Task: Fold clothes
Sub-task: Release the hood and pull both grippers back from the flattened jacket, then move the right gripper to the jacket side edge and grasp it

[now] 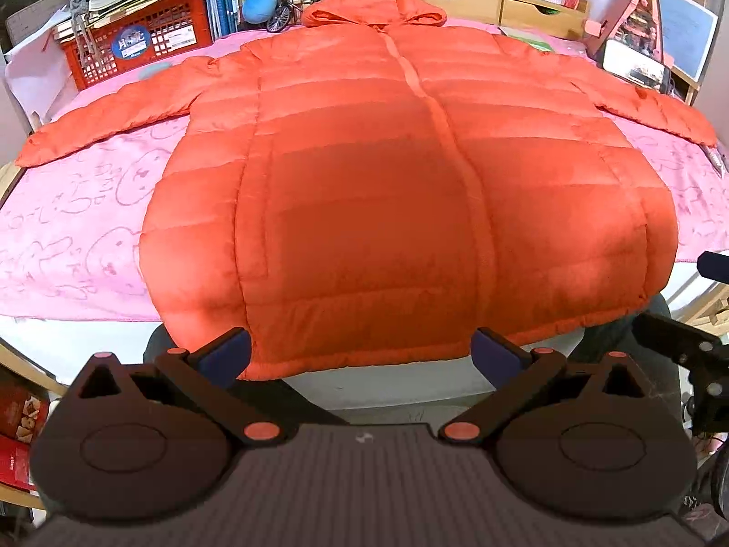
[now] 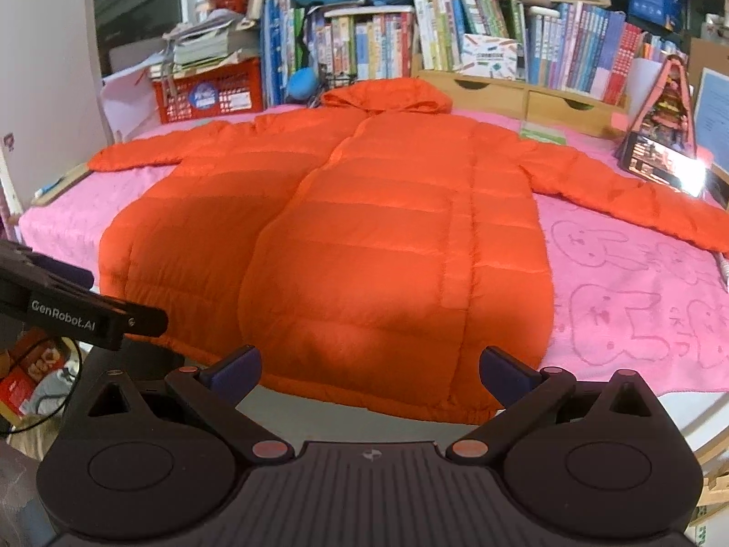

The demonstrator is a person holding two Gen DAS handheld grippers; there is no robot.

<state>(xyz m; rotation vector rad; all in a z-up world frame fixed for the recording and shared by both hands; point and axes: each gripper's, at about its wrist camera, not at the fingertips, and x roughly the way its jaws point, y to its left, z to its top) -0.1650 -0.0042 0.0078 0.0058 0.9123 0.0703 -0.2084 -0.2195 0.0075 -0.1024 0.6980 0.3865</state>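
Orange jacket (image 1: 401, 191) lies flat; left gripper (image 1: 360, 351) and right gripper (image 2: 371, 371) gape wide, seemingly empty.

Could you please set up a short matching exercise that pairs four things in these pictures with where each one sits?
Things:
1. orange jacket
2. red crate
3. hood
4. pink towel

Places:
A. under the jacket, covering the table
B. at the far end of the jacket, toward the books
C. back left corner, with papers stacked on it
D. spread flat, front up, sleeves out to both sides

Pairs: 1-D, 2-C, 3-B, 4-A
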